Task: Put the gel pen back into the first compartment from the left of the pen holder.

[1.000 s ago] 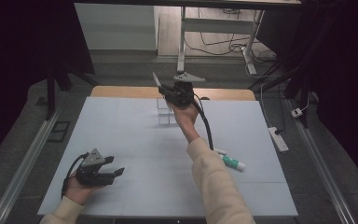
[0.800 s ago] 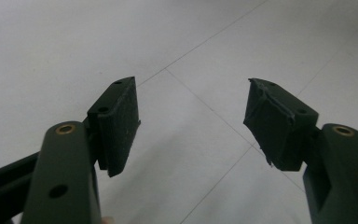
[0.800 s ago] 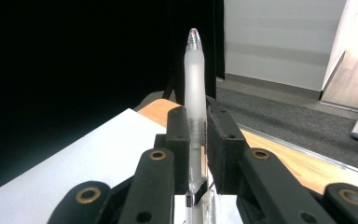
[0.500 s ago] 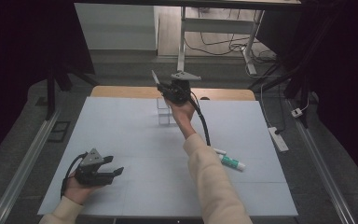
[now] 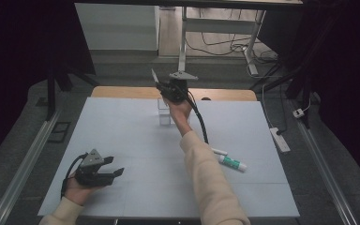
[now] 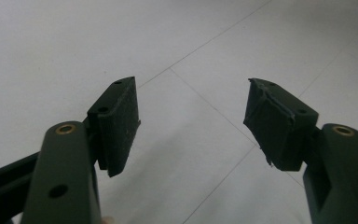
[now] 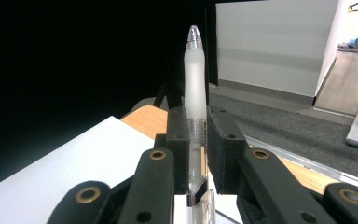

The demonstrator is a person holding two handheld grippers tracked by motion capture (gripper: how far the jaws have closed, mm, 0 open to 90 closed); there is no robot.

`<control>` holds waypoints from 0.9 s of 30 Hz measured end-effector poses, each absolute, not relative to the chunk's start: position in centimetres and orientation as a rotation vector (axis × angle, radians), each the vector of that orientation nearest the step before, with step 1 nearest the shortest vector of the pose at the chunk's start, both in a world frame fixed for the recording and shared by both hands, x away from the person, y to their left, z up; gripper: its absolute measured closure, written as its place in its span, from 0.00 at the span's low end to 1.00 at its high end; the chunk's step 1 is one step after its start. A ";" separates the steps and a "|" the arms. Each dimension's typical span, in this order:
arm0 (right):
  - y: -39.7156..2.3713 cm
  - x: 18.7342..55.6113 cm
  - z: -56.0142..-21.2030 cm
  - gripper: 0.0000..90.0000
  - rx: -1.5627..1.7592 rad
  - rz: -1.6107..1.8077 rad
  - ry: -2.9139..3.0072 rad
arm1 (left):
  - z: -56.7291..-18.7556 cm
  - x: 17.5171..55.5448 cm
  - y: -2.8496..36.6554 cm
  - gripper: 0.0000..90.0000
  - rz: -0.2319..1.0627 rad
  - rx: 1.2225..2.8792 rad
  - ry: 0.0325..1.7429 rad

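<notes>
My right gripper (image 5: pixel 163 87) is shut on a frosted white pen (image 5: pixel 154 76), held up at the far middle of the table. In the right gripper view the pen (image 7: pixel 194 79) stands upright between the pads (image 7: pixel 226 140), its tip pointing up past my right gripper (image 7: pixel 196 128). Just below and in front of that hand stands a small clear holder (image 5: pixel 164 114) on the white table (image 5: pixel 122 126). Near the front left edge my left gripper (image 5: pixel 114 166) lies low over the table. Its jaws are open and nothing is between the pads (image 6: pixel 119 123) of my left gripper (image 6: pixel 193 121).
A white tube with green print (image 5: pixel 232 163) and a short white stick (image 5: pixel 219 151) lie on the table right of the right forearm. A white power strip (image 5: pixel 280 139) lies on the floor beyond the right edge. A wooden strip (image 5: pixel 122 91) borders the far side.
My right gripper has shifted a little to the left with the pen, staying over the clear holder. The left gripper has stayed where it was.
</notes>
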State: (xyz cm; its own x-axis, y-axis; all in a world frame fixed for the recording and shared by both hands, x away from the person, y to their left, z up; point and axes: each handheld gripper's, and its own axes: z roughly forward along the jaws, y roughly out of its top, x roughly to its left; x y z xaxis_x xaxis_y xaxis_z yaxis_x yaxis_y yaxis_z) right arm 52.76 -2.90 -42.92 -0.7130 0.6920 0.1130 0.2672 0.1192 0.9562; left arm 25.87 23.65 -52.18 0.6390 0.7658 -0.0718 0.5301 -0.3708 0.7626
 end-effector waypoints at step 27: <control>-6.7 50.7 -42.0 0.58 0.935 1.520 2.131 | -52.1 25.9 23.6 0.39 0.383 2.068 1.011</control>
State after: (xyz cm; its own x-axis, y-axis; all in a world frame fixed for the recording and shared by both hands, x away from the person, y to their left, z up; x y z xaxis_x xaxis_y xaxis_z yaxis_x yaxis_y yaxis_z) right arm 50.68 -6.72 -42.05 -0.7164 0.6925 0.0845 0.3053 0.2022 0.9305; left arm 25.90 23.63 -52.14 0.6368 0.7681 -0.0671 0.5307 -0.3735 0.7608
